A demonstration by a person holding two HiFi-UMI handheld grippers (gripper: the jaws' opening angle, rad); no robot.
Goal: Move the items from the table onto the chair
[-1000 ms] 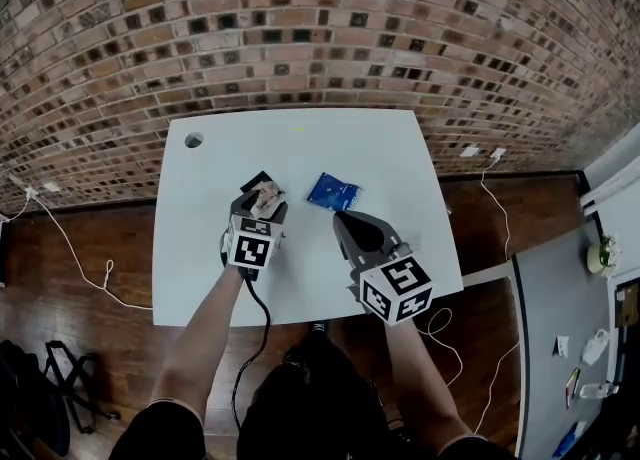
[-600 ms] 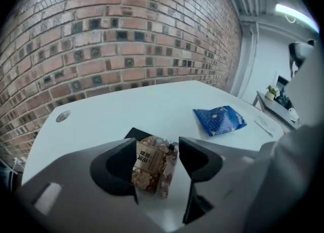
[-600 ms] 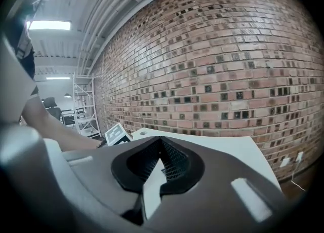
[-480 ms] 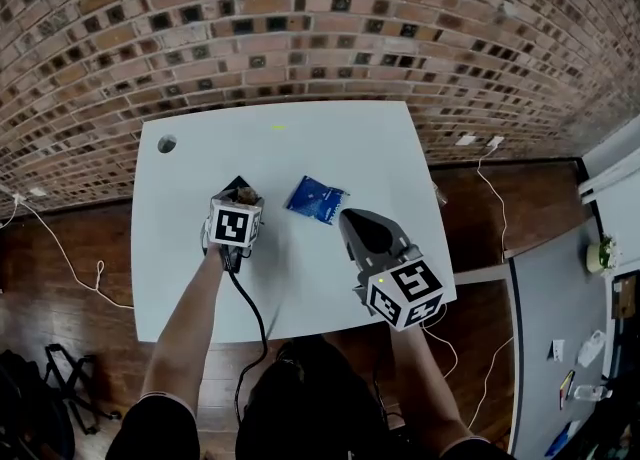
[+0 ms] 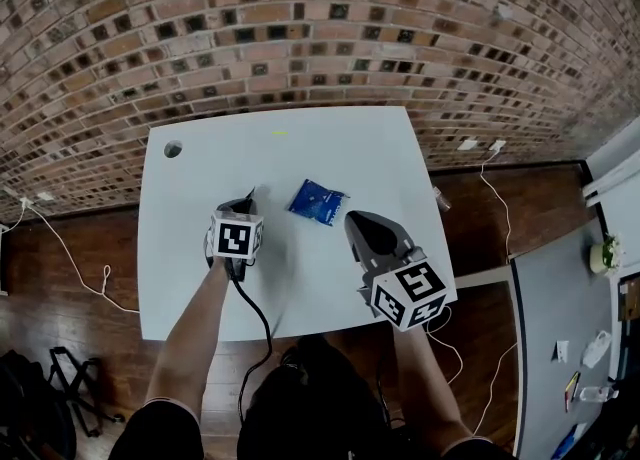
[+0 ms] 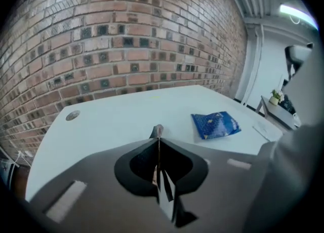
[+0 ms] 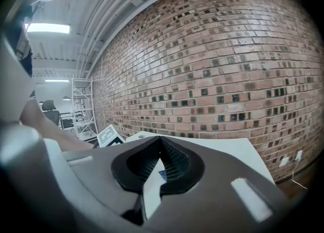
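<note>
On the white table [image 5: 330, 148] lies a blue packet [image 5: 318, 201], flat and near the middle; the left gripper view shows this blue packet [image 6: 215, 124] ahead to the right. My left gripper [image 5: 246, 198] stands left of it, jaws closing flat on a thin tan packet [image 6: 157, 129] whose edge pokes out at the tips of the left gripper [image 6: 158, 132]. My right gripper [image 5: 353, 218] hovers just right of the blue packet, shut and empty. The right gripper [image 7: 160, 140] points toward the brick wall. No chair is in view.
A round cable hole [image 5: 173, 149] sits at the table's far left corner. The brick wall [image 5: 320, 28] runs right behind the table. Cables [image 5: 75, 248] trail over the wooden floor on both sides. A grey desk [image 5: 560, 318] with small items stands at the right.
The left jaws stood open round the tan packet a second ago and are now closed on it. That gripper has tipped so its marker cube faces up. The right gripper has barely moved.
</note>
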